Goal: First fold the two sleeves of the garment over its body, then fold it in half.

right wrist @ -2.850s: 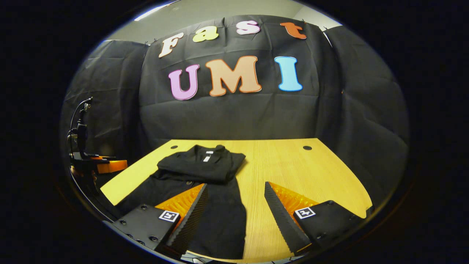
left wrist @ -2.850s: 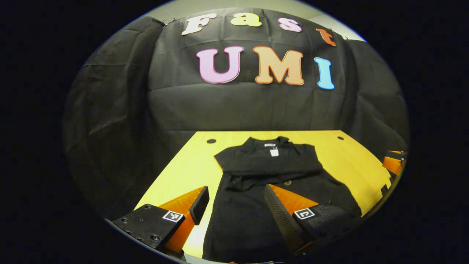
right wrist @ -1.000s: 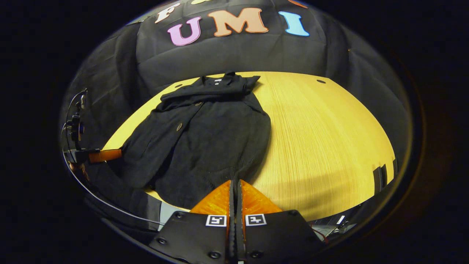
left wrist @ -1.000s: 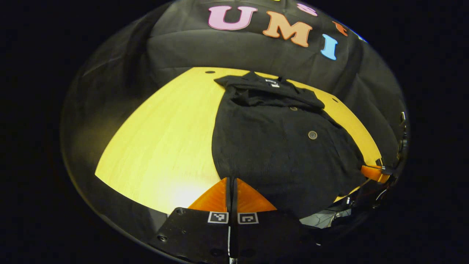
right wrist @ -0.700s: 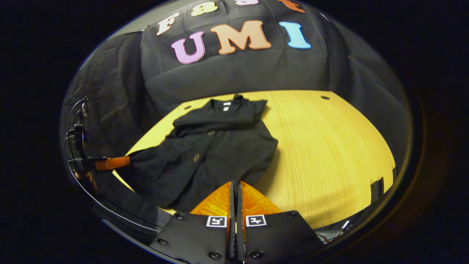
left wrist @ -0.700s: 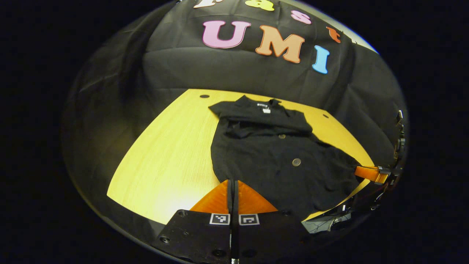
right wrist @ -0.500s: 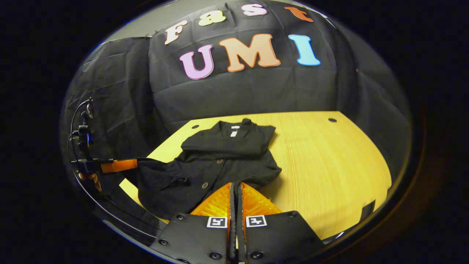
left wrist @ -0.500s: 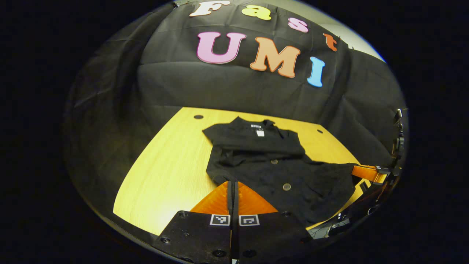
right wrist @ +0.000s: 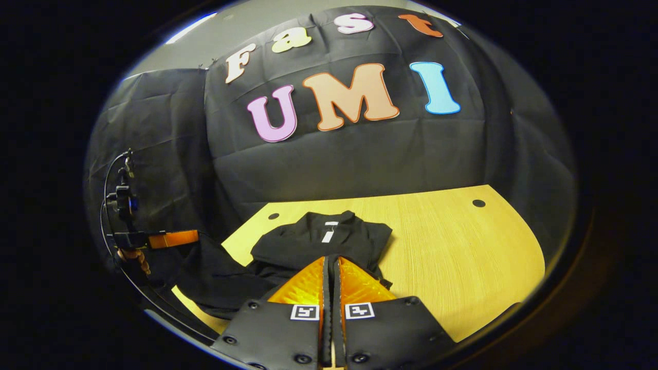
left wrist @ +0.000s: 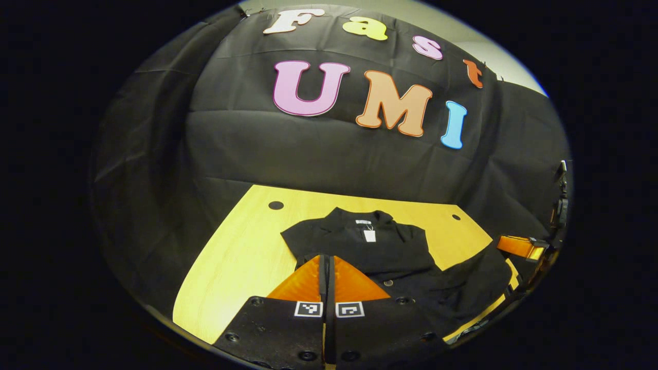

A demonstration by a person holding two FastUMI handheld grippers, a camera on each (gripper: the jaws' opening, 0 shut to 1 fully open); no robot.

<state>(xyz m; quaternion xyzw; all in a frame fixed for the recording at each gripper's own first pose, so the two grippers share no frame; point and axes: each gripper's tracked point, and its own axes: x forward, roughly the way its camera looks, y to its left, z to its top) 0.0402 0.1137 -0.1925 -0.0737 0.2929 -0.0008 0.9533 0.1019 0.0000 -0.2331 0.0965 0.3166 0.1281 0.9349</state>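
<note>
**Hem lifted, mid half-fold toward the collar**

Both my grippers are pinched fully closed, no gap showing between the fingers. Left gripper (left wrist: pixel 327 262) sits at the near left corner of the garment (left wrist: pixel 375 246); right gripper (right wrist: pixel 331 264) at the near right corner. Black cloth runs right up to each pair of fingertips, so I judge each has a hem corner clamped, but the bite itself is hidden behind the fingers, so I can't confirm it.

Why held like this, my judgement: one corner per gripper keeps the hem edge spread while it is carried over the body, so the fold lands square. Sleeves look already laid over the chest, a thick band just below the collar (left wrist: pixel 366 222).

The garment lies on the yellow table (left wrist: pixel 231 267), collar end toward the back wall with its tag facing up, hem end toward me. Long axis runs collar to hem, away from me. Between my grippers the hem sags in a loose drape.

From the left gripper view, my other gripper shows far right of the garment.
</note>
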